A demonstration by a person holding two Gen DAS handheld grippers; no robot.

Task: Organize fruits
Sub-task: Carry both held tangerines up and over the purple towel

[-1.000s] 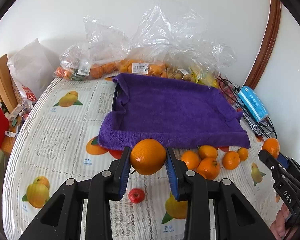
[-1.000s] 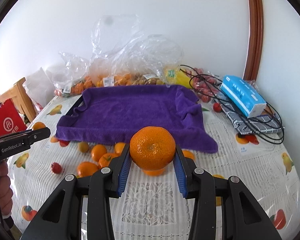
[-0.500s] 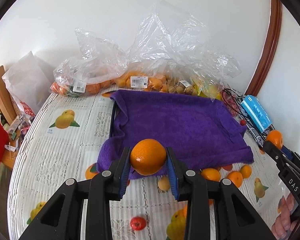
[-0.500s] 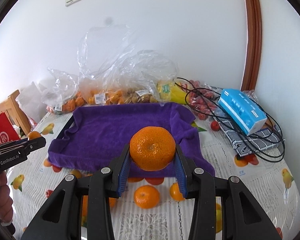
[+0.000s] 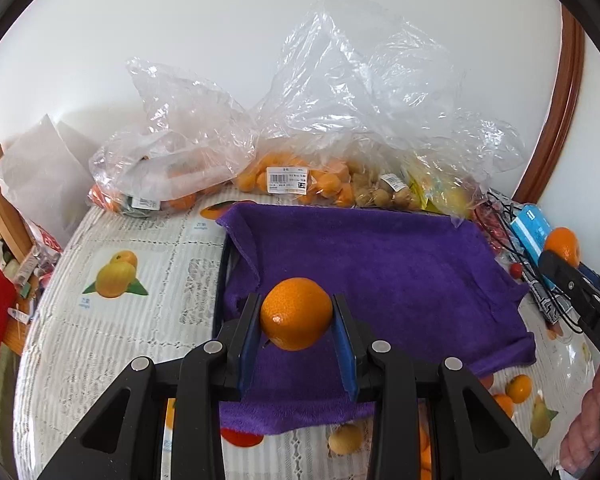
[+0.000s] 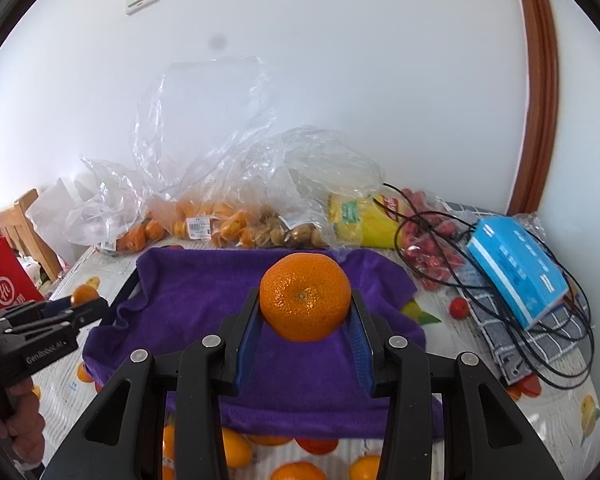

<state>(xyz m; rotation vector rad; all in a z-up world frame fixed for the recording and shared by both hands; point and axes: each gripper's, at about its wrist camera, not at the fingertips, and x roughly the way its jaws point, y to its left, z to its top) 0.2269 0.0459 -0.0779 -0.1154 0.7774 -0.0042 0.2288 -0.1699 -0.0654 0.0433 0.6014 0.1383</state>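
Having advanced over the near edge of the purple towel [image 5: 400, 276] since the earlier frames, with the loose fruits now sliding out of sight under both tools. Carrying one fruit in each tool, both above the towel and not yet touching it.

Left gripper [image 5: 296, 322]: clamping a smooth orange [image 5: 296, 314] by its two sides between the blue pads [image 5: 249, 332], holding it clear above the towel's near left part. Right gripper [image 6: 305, 314]: pinching a dimpled mandarin [image 6: 305, 297] in the same way, stem scar facing the camera, hanging over the towel's middle. Gripping across the widest part, probably so that the round fruit is not rolling out.

Covering a dark tray [image 5: 222, 276] with the towel, likely for giving the fruits a soft bed and stopping them from rolling. Remaining on the patterned tablecloth [image 5: 112, 332] before the near towel edge: several small oranges [image 6: 296, 471]. Lying behind the towel, against the wall: plastic bags of fruit [image 5: 288, 178]. Resting well apart at the right: a blue box [image 6: 516, 264] under black cables [image 6: 500, 304]. Judging the step as transport, with releasing onto the towel to follow.
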